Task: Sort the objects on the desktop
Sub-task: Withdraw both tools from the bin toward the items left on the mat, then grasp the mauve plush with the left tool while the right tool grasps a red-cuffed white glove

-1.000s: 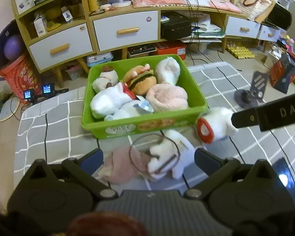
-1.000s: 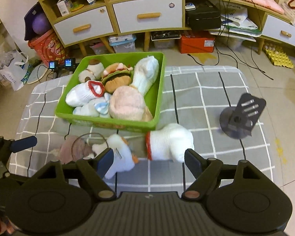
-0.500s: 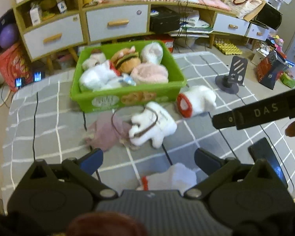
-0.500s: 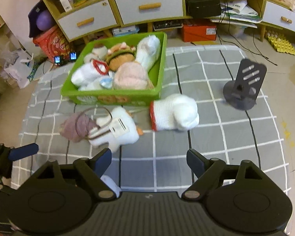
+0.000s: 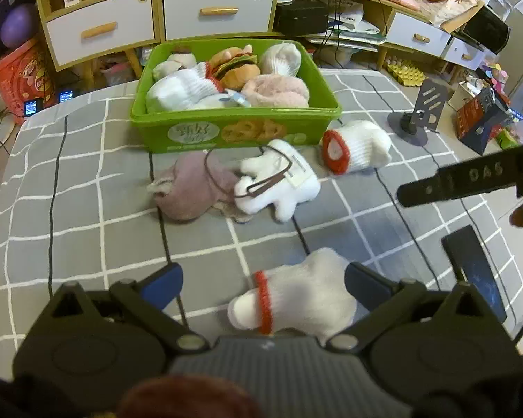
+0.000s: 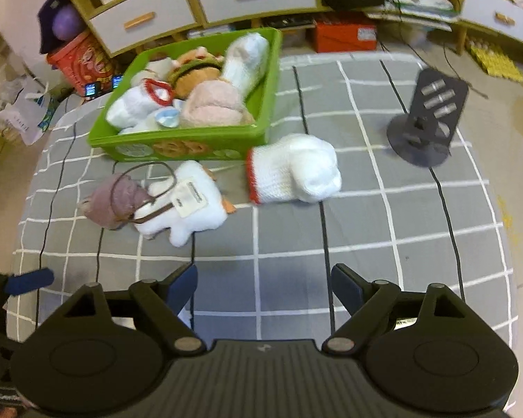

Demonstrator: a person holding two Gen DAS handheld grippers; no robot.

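Glove (image 5: 296, 299) (seemingly loose) between left claw (image 5: 263, 284) fingers.

A long, low wooden shelf unit (image 5: 226, 7) runs along the far wall, fitted with pale grey drawers (image 5: 218, 10) that have wooden handles. Its open cubbies are crammed with boxes and papers, and a black case (image 5: 301, 14) sits in one. Under it stand a red box (image 6: 345, 33) and a red patterned bucket (image 5: 17, 73) by a purple ball (image 5: 15, 24). Cables trail over the beige floor (image 6: 498, 132). Yellow egg trays (image 5: 402, 73), I think, lie further right. Light is even, indoor.
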